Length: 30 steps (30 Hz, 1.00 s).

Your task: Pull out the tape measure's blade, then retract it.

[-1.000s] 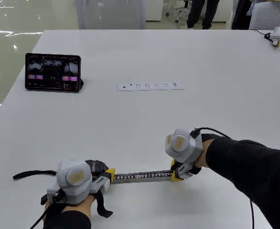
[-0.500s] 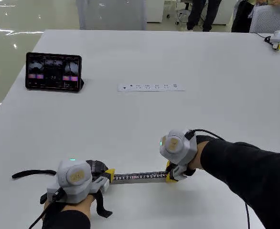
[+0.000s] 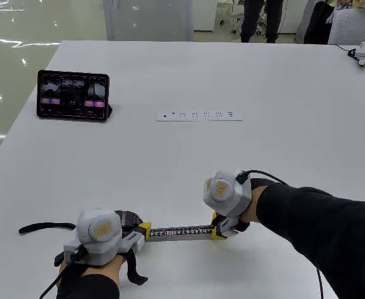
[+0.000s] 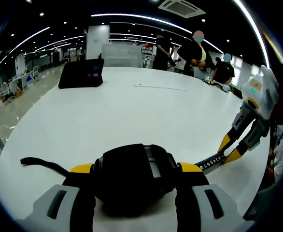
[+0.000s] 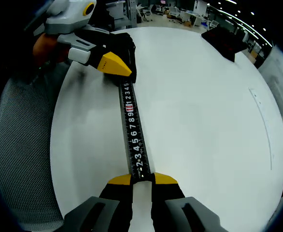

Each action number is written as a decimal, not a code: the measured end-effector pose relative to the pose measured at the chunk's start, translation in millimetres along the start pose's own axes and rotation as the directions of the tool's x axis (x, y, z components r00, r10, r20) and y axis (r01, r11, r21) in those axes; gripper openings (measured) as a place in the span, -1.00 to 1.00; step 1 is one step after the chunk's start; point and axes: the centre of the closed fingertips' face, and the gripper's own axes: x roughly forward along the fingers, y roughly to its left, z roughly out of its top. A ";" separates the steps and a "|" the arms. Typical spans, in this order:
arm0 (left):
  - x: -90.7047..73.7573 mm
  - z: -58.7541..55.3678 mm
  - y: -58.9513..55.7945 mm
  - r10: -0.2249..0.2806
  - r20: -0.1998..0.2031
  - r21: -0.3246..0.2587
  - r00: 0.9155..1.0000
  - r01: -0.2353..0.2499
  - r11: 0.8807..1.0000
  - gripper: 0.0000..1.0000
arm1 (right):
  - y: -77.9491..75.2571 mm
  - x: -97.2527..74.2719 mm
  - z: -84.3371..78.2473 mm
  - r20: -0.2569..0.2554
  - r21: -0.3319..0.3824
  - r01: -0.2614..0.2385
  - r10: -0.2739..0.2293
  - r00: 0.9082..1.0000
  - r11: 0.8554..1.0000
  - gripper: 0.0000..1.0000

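Two grippers share the tape measure at the near edge of the worktop [image 3: 245,81]. The left gripper [image 3: 139,232] is clamped around the black case [image 4: 132,176], and the right gripper [image 5: 141,181] pinches the free end of the blade [image 5: 133,130]. The blade looks thin, springy and slick, so it is best held at its tip. The case seems rigid and makes a good anchor. The right gripper view gives the blade's numerals, and the left gripper view gives the case's strap [image 4: 40,163].

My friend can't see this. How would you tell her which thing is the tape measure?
Look at the big white table, along its near edge, between the two hand-held grippers. The left gripper clamps a rounded black plastic case, and a narrow numbered metal blade runs from it to the right gripper. Nothing else there has that ruler-like strip of numbers.
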 end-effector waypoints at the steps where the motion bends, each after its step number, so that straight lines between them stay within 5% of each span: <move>1: 0.0 -0.1 0.0 0.001 0.000 0.000 1.000 0.000 1.000 0.26 | 0.6 0.5 1.1 -0.002 0.000 0.003 -0.003 1.000 1.000 -0.80; 30: -0.9 -1.6 -1.1 -0.004 -0.023 0.002 1.000 0.004 1.000 0.25 | 1.2 6.4 18.9 -0.004 -0.003 -0.006 0.006 1.000 1.000 -0.80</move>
